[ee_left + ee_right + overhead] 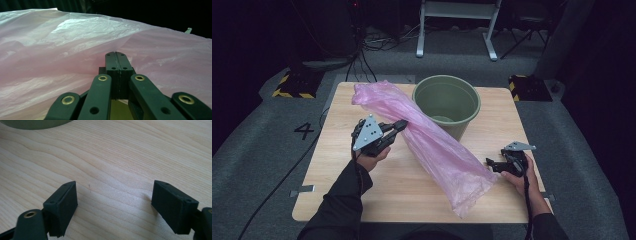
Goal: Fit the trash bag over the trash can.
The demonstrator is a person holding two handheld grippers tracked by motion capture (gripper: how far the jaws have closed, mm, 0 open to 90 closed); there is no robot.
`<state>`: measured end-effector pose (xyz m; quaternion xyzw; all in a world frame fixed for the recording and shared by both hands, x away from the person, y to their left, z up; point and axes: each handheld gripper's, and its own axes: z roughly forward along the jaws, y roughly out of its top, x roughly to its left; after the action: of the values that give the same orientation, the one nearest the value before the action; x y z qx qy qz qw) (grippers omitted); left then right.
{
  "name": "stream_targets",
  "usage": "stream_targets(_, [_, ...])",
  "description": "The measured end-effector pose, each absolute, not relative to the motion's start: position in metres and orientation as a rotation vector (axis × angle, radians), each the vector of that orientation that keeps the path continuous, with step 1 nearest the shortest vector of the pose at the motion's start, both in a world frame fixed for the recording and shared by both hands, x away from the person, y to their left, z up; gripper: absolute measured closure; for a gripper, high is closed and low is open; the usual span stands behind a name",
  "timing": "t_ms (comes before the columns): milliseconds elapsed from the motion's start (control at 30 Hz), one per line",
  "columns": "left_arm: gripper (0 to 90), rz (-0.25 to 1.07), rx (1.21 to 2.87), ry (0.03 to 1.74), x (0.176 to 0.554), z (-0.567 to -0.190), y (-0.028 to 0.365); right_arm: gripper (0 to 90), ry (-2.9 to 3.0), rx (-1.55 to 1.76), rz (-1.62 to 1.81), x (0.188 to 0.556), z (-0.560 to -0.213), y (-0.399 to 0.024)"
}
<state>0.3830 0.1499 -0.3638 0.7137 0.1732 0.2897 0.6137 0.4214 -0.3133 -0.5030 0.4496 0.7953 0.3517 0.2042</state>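
Currently the left gripper [401, 125], jaws together, pinches the pink bag [432, 145] lying slantwise beside the green bin [447, 102]; the right gripper [492, 164], jaws apart, should probably clamp its near end squarely.

Room, dim, dark at the edges. Grey carpeted floor [257, 130] bearing a painted "4" [304, 131] at left. Light wooden table [377, 200] at centre. White metal frame legs [457, 25] far centre. Yellow-and-black striped blocks far left [292, 85] and far right [527, 87]. Black cables [367, 55] trailing on floor far left.
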Motion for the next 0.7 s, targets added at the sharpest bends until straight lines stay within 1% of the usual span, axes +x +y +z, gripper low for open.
stream_targets(100, [89.7,0.652,1.662,0.365,0.388,-0.358,0.140,21.5,2.225,1.244,0.985,0.420,-0.503,-0.314])
stream_targets(133, [89.7,0.653,1.674,0.350,0.389,-0.356,0.136,23.2,2.231,1.238,0.990,0.420,-0.503,-0.315])
stream_targets(167, [89.7,0.647,1.688,0.339,0.391,-0.354,0.131,27.4,2.242,1.226,1.000,0.419,-0.502,-0.316])
stream_targets(200, [89.7,0.644,1.700,0.326,0.393,-0.353,0.127,28.4,2.240,1.220,1.026,0.418,-0.501,-0.318])
stream_targets(300, [89.7,0.636,1.737,0.298,0.399,-0.350,0.116,27.2,2.206,1.240,1.144,0.416,-0.495,-0.325])
stream_targets(433, [89.7,0.629,1.776,0.293,0.406,-0.351,0.105,26.8,2.183,1.220,1.211,0.413,-0.477,-0.331])
stream_targets(700, [89.7,0.615,1.822,0.285,0.414,-0.353,0.095,25.6,2.177,1.085,1.263,0.397,-0.430,-0.316])
